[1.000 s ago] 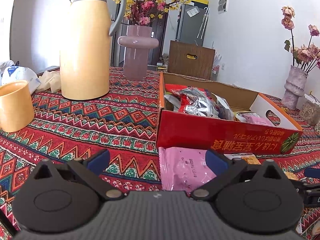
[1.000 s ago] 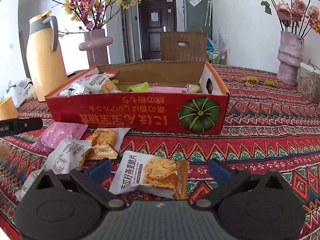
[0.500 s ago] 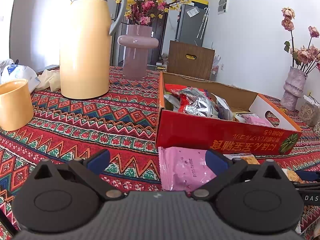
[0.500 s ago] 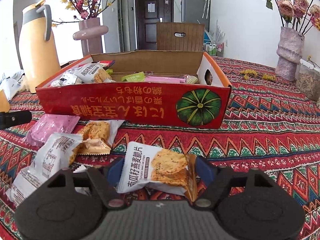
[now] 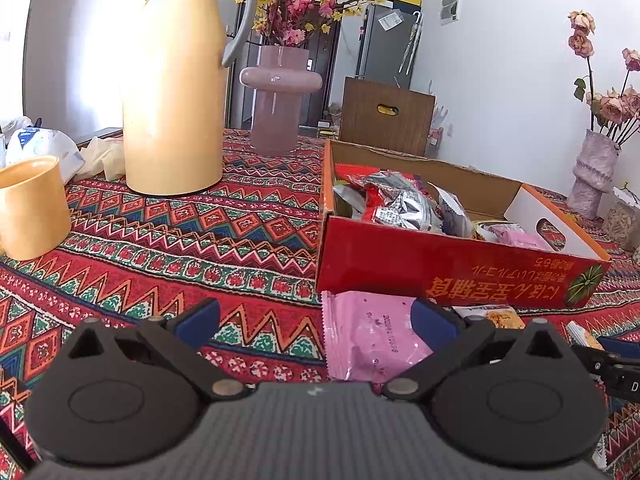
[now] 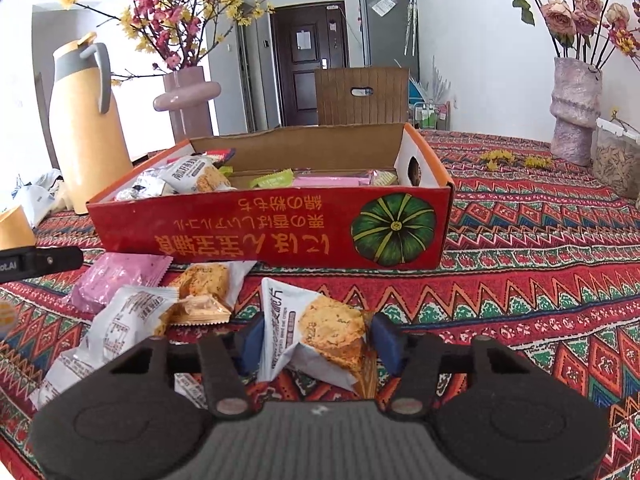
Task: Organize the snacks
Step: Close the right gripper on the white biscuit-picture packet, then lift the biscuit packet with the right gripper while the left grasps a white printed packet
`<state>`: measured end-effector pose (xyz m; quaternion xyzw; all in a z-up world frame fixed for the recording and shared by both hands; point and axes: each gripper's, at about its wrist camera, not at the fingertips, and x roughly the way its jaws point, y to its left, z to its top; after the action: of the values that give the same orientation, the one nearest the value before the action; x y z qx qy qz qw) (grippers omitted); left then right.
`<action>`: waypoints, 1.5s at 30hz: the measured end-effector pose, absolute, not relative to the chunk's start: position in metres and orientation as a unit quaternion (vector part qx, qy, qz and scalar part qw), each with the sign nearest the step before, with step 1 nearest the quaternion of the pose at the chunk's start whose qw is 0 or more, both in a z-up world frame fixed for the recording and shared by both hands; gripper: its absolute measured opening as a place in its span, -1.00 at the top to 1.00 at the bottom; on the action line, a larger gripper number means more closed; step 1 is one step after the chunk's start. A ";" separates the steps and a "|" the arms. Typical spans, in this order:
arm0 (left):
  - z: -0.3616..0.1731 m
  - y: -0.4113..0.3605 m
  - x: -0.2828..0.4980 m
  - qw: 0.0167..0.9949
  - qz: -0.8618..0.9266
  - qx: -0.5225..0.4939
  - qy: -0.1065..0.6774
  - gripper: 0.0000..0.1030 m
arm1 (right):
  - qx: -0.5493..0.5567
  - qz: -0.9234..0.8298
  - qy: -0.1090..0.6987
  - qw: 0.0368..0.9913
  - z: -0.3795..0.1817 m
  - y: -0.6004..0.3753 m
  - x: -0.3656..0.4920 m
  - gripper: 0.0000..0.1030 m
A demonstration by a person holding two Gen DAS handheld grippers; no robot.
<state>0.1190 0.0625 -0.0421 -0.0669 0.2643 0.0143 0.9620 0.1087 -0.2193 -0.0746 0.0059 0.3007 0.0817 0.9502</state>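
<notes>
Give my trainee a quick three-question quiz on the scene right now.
1. True or false: the right gripper has its fingers closed on a cracker packet.
2. Which packet lies between the left gripper's open fingers? A) pink packet B) green packet C) silver packet
3. Fill in: the loose packets lie on the tablecloth in front of the red ____.

Key: 1 true; 2 A; 3 box.

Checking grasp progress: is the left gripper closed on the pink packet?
No, the left gripper stands wide open, the pink packet lying flat on the cloth.
</notes>
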 end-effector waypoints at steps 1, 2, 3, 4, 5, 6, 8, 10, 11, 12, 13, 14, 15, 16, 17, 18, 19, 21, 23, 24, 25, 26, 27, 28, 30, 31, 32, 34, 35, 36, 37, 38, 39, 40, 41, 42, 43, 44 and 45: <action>-0.042 0.063 0.120 0.961 0.017 -0.067 0.267 -1.00 | 0.008 0.082 0.297 0.951 -0.074 -0.220 0.108 -0.03; -0.042 0.062 0.122 0.960 0.019 -0.067 0.272 -1.00 | 0.010 0.084 0.294 0.952 -0.074 -0.221 0.106 -0.02; -0.043 0.062 0.124 0.958 0.022 -0.066 0.278 -1.00 | 0.012 0.085 0.292 0.953 -0.073 -0.221 0.105 0.00; -0.043 0.062 0.126 0.956 0.025 -0.065 0.284 -1.00 | 0.013 0.086 0.290 0.953 -0.073 -0.222 0.104 0.00; -0.043 0.062 0.126 0.956 0.028 -0.063 0.287 -1.00 | 0.014 0.086 0.289 0.953 -0.073 -0.223 0.104 0.01; -0.043 0.061 0.127 0.955 0.029 -0.061 0.289 -1.00 | 0.016 0.087 0.288 0.954 -0.072 -0.224 0.103 0.03; -0.041 0.060 0.125 0.954 0.030 -0.061 0.291 -1.00 | 0.020 0.089 0.286 0.954 -0.072 -0.226 0.102 0.04; -0.038 0.056 0.123 0.952 0.020 -0.068 0.297 -1.00 | 0.025 0.090 0.285 0.954 -0.072 -0.230 0.100 0.07; -0.037 0.053 0.121 0.952 0.015 -0.068 0.299 -1.00 | 0.028 0.091 0.284 0.954 -0.072 -0.232 0.100 0.09; -0.035 0.049 0.120 0.952 0.010 -0.066 0.300 -1.00 | 0.030 0.092 0.283 0.954 -0.072 -0.233 0.099 0.10; -0.034 0.045 0.119 0.952 0.006 -0.063 0.301 -1.00 | 0.034 0.092 0.283 0.954 -0.072 -0.235 0.099 0.11; -0.032 0.040 0.117 0.952 0.001 -0.060 0.302 -1.00 | 0.037 0.094 0.281 0.954 -0.072 -0.237 0.098 0.12; -0.030 0.036 0.116 0.952 -0.006 -0.058 0.302 -1.00 | 0.042 0.095 0.280 0.954 -0.072 -0.239 0.098 0.14; -0.028 0.031 0.114 0.951 -0.013 -0.056 0.302 -1.00 | 0.047 0.095 0.279 0.954 -0.072 -0.241 0.097 0.14; -0.026 0.027 0.113 0.951 -0.019 -0.055 0.303 -1.00 | 0.052 0.096 0.278 0.954 -0.072 -0.244 0.097 0.15; -0.025 0.022 0.112 0.950 -0.025 -0.052 0.306 -1.00 | 0.057 0.096 0.278 0.954 -0.072 -0.247 0.096 0.16; -0.024 0.018 0.112 0.949 -0.031 -0.050 0.309 -1.00 | 0.062 0.097 0.277 0.954 -0.071 -0.249 0.096 0.16; -0.023 0.010 0.112 0.946 -0.044 -0.046 0.318 -1.00 | 0.070 0.098 0.275 0.954 -0.071 -0.253 0.095 0.16; -0.024 0.002 0.114 0.941 -0.056 -0.043 0.330 -1.00 | 0.074 0.099 0.272 0.954 -0.070 -0.256 0.094 0.18; -0.025 -0.002 0.115 0.939 -0.062 -0.042 0.336 -1.00 | 0.075 0.099 0.271 0.955 -0.070 -0.257 0.093 0.19; -0.027 -0.006 0.116 0.936 -0.065 -0.039 0.343 -1.00 | 0.076 0.100 0.269 0.955 -0.070 -0.258 0.093 0.20; -0.028 -0.010 0.117 0.934 -0.067 -0.036 0.350 -1.00 | 0.076 0.100 0.267 0.955 -0.069 -0.259 0.092 0.21; -0.030 -0.014 0.118 0.932 -0.069 -0.033 0.354 -1.00 | 0.077 0.101 0.266 0.956 -0.068 -0.259 0.091 0.23; -0.032 -0.017 0.119 0.930 -0.070 -0.030 0.359 -1.00 | 0.077 0.101 0.264 0.956 -0.068 -0.260 0.091 0.24; -0.034 -0.021 0.121 0.927 -0.071 -0.027 0.367 -0.99 | 0.079 0.102 0.262 0.956 -0.067 -0.262 0.090 0.25; -0.036 -0.023 0.122 0.925 -0.073 -0.026 0.371 -0.92 | 0.080 0.103 0.261 0.956 -0.066 -0.262 0.090 0.25; -0.037 -0.026 0.122 0.924 -0.075 -0.024 0.375 -0.76 | 0.081 0.104 0.260 0.957 -0.066 -0.263 0.090 0.26; -0.039 -0.030 0.123 0.920 -0.082 -0.017 0.384 -0.39 | 0.082 0.105 0.257 0.957 -0.065 -0.263 0.088 0.31; -0.041 -0.032 0.124 0.917 -0.088 -0.016 0.390 -0.20 | 0.083 0.106 0.256 0.957 -0.064 -0.264 0.088 0.31; -0.042 -0.033 0.125 0.915 -0.091 -0.016 0.393 -0.16 | 0.084 0.106 0.255 0.957 -0.063 -0.265 0.087 0.34; -0.043 -0.034 0.125 0.914 -0.093 -0.017 0.395 -0.06 | 0.086 0.106 0.253 0.958 -0.062 -0.266 0.087 0.40; -0.044 -0.034 0.125 0.913 -0.092 -0.017 0.397 0.03 | 0.089 0.107 0.253 0.958 -0.062 -0.267 0.086 0.45; -0.044 -0.034 0.125 0.913 -0.092 -0.017 0.397 0.04 | 0.090 0.107 0.252 0.957 -0.061 -0.268 0.086 0.46; -0.043 -0.033 0.125 0.913 -0.092 -0.018 0.397 0.11 | 0.092 0.106 0.252 0.958 -0.061 -0.270 0.085 0.46; -0.043 -0.033 0.125 0.913 -0.093 -0.019 0.397 0.12 | 0.093 0.104 0.252 0.958 -0.061 -0.271 0.085 0.47; -0.042 -0.032 0.124 0.914 -0.092 -0.020 0.396 0.13 | 0.095 0.102 0.252 0.958 -0.061 -0.273 0.085 0.49; -0.041 -0.032 0.124 0.914 -0.092 -0.020 0.394 0.15 | 0.097 0.101 0.251 0.958 -0.060 -0.274 0.084 0.52; -0.040 -0.032 0.123 0.915 -0.092 -0.021 0.393 0.16 | 0.099 0.100 0.251 0.958 -0.060 -0.276 0.084 0.53; -0.039 -0.031 0.123 0.915 -0.092 -0.022 0.391 0.16 | 0.101 0.099 0.251 0.958 -0.060 -0.278 0.084 0.54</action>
<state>0.1226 -0.0314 -0.0393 -0.0215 0.3912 -0.0919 0.9155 0.0842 -0.2777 -0.0601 0.1015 0.2506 0.0987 0.9577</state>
